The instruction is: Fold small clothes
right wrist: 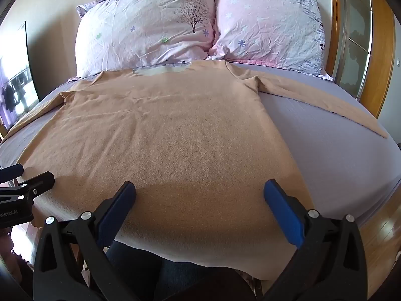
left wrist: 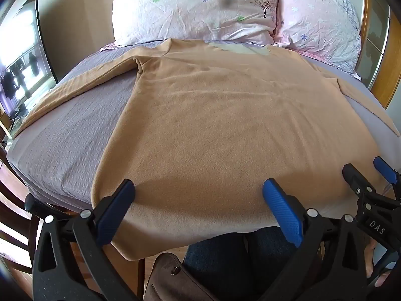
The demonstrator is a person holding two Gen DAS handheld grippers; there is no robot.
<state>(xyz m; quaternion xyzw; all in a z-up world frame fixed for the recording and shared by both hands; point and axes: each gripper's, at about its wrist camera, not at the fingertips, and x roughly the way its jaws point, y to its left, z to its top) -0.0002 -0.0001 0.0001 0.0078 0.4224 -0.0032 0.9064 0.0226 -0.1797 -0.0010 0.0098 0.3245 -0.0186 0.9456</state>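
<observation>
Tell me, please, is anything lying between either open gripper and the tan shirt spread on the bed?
Nothing visible is. The tan shirt lies flat on the bed sheet, bare on top. The left gripper and right gripper are both open at its near hem, and the pillows sit beyond the collar.

Black clamp-style tongs [left wrist: 198,188] with blue ribbed pads [left wrist: 280,205], silver rivets and white lettering.
</observation>
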